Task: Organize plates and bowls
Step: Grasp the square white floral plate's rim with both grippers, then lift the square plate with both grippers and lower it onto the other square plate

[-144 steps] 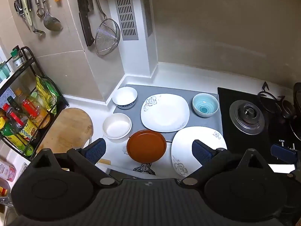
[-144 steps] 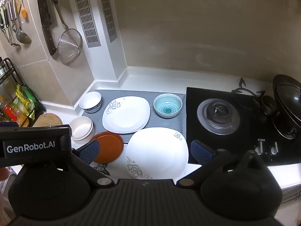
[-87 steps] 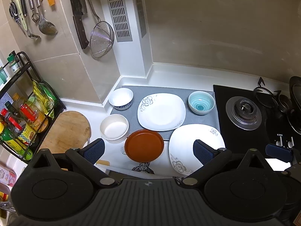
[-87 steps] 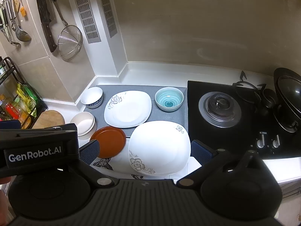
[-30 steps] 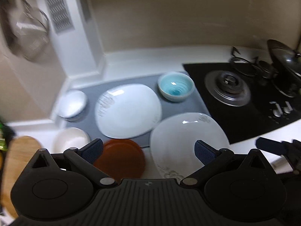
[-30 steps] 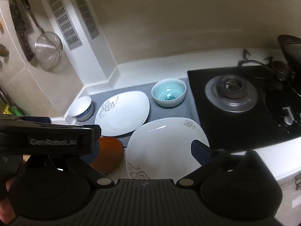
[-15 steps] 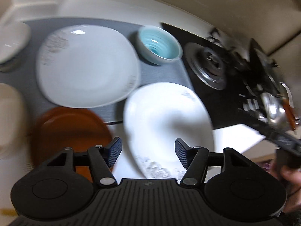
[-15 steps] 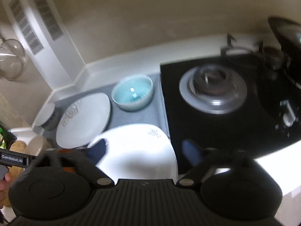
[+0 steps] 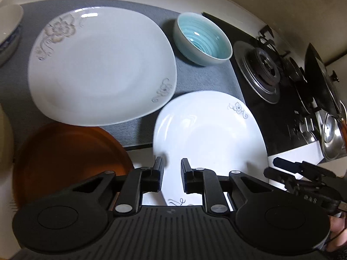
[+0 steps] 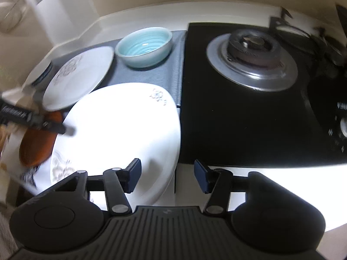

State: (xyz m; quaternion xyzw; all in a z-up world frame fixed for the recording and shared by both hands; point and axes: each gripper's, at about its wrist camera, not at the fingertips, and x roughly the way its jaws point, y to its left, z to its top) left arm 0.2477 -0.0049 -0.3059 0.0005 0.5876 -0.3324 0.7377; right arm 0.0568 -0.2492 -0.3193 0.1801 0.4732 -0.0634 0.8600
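The near white square plate with a grey flower print lies at the front of the counter, its far edge resting on the grey mat and its right edge just beside the black glass hob. My left gripper sits over the plate's near left rim with its fingers drawn close, a narrow gap between the pads; I cannot tell whether they touch the rim. My right gripper hovers at the plate's near right edge, fingers set moderately apart, the left pad over the porcelain and the right pad over the white counter, gripping nothing that I can see. Left of this plate, at the near edge, lies a round brown plate. Farther back on the mat is a second, larger-looking white square plate with flower print, its near right corner just beside the first plate. To the right of that, at the far side of the mat, stands a light blue ribbed bowl, upright. At the far left edge I catch part of a white bowl with blue pattern. On the hob sits a steel burner ring, and farther right a dark pan.
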